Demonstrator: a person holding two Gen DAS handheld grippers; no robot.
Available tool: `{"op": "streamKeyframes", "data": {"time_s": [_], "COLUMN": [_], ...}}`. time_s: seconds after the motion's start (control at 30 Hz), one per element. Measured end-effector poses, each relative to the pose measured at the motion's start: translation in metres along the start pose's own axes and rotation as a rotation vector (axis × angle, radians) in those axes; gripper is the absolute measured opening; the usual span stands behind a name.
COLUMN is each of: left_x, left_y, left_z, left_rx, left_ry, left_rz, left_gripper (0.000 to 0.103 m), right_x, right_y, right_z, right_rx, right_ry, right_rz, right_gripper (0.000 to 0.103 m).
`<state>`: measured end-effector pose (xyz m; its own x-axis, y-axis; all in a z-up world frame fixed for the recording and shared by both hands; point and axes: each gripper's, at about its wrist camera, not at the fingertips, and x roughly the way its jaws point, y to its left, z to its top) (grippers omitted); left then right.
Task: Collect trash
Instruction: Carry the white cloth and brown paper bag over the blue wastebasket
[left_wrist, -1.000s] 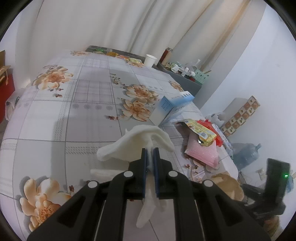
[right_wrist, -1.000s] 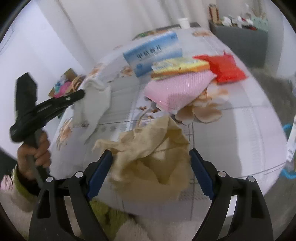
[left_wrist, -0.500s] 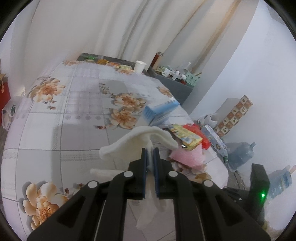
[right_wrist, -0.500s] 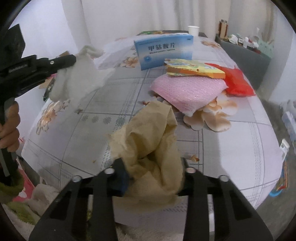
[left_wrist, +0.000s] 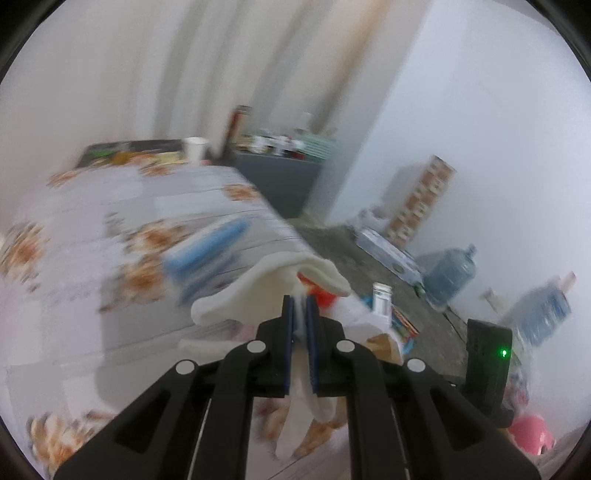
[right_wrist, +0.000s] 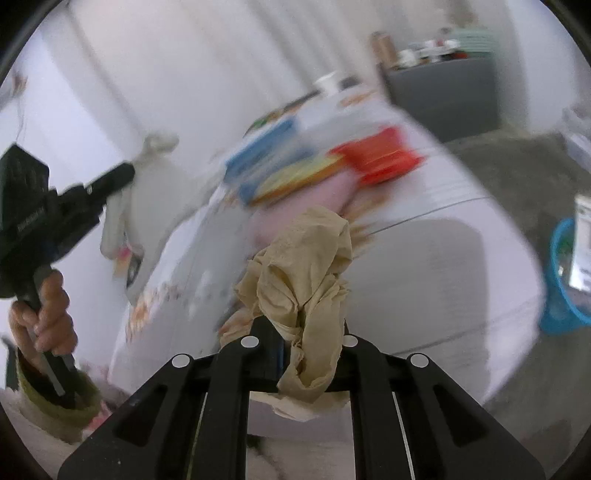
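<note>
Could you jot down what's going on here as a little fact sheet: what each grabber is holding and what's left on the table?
left gripper: jaws shut on white tissue
right gripper: jaws shut on crumpled beige tissue
table: floral cloth; blue box, yellow packet, red bag, pink item
basket: blue, on floor right of table
image: motion-blurred
</note>
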<state>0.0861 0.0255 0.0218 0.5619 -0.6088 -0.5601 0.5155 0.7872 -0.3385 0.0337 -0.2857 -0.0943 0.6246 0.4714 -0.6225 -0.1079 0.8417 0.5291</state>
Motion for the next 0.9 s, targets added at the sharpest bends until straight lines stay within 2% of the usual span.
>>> {"op": "streamKeyframes", "data": {"time_s": [0.2,0.33,0.43,0.6,0.7,0.9], "left_x": [0.061,0.111,0.168,0.266,0.326,0.445], "left_y": [-0.08,-0.136,-0.183,-0.241,-0.26,-0.289], "left_z": [0.038,0.054,0.062,0.057,0.051,0.021], "left_rx": [0.143,0.224,0.282,0.348,0.339,0.292], "left_ry": [0.065,0.12,0.205,0.347,0.434,0.615], "left_rz": [-0.14,-0.217,-0.252,-0.241,-0.222,-0.184], "left_gripper": [0.007,0.007,0.007,0.007,0.007,0.007], "right_x": [-0.058,-0.096,-0.119,-0.136,-0.137,-0.137], "right_y": [-0.072,-0.129,-0.173,-0.239,-0.276,-0.308], "right_z": [-0.002,-0.009,-0.021,-0.037,-0.044,-0.055], "right_rx": [0.17,0.3,0.404,0.572,0.675,0.757], "right_ry": [-0.167,-0.268,-0.33,-0.385,-0.404,-0.413], "right_rz": [-0.094,-0.191,-0.266,-0.365,-0.382,-0.398], "right_gripper": [0.01,0.01,0.01,0.01,0.01,0.011]}}
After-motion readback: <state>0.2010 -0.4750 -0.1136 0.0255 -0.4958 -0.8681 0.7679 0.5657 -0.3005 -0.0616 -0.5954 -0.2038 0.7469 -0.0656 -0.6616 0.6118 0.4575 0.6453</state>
